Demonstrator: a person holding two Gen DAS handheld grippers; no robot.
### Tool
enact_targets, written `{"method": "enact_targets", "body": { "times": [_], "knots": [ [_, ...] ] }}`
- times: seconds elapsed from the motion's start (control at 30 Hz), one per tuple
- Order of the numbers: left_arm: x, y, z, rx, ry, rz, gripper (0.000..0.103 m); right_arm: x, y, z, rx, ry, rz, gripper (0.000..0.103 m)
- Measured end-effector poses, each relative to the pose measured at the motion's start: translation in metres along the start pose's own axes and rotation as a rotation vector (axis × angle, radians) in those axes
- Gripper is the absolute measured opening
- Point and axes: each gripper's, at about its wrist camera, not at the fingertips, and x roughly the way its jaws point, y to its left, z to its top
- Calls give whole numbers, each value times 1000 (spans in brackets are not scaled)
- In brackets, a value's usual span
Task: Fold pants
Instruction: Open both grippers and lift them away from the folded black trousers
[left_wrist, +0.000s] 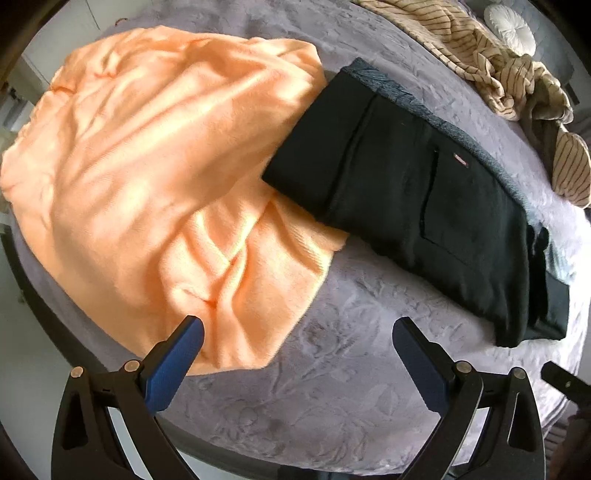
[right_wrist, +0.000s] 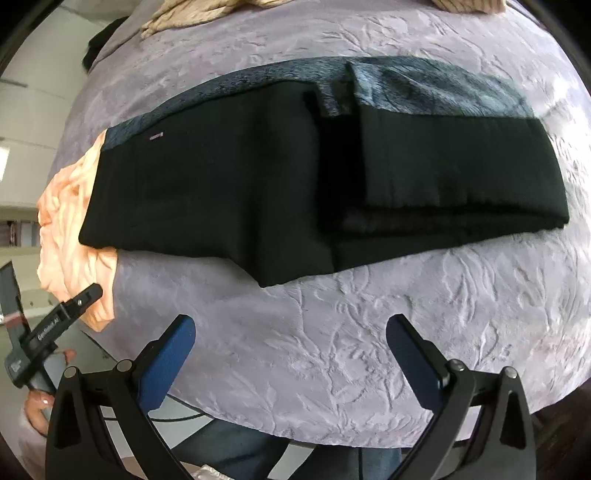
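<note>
Black pants (left_wrist: 417, 214) with a grey fleece lining lie folded flat on the lilac bedspread (left_wrist: 332, 387), one end resting on an orange cloth (left_wrist: 155, 177). In the right wrist view the pants (right_wrist: 295, 184) stretch across the middle, with the right part doubled over itself. My left gripper (left_wrist: 297, 328) is open and empty, held above the bedspread in front of the pants. My right gripper (right_wrist: 290, 326) is open and empty, a little short of the pants' near edge. The left gripper's body (right_wrist: 55, 325) shows at the left of the right wrist view.
A beige striped garment (left_wrist: 498, 62) is bunched at the far side of the bed beside a white round cushion (left_wrist: 511, 27). The orange cloth (right_wrist: 70, 229) spreads over the bed's left part. The bed's near edge (right_wrist: 258, 432) runs just below the grippers.
</note>
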Motion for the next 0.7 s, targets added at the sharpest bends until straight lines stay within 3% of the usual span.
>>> {"method": "enact_targets", "body": {
  "times": [0.27,0.7],
  "knots": [
    [14,-41,13,51,-5,-87,103,-1,-8,-3,-11,23,-32,103],
    [41,-71,30,50,12,-93,103,4,-18,4,-9,53,-33,103]
  ]
}}
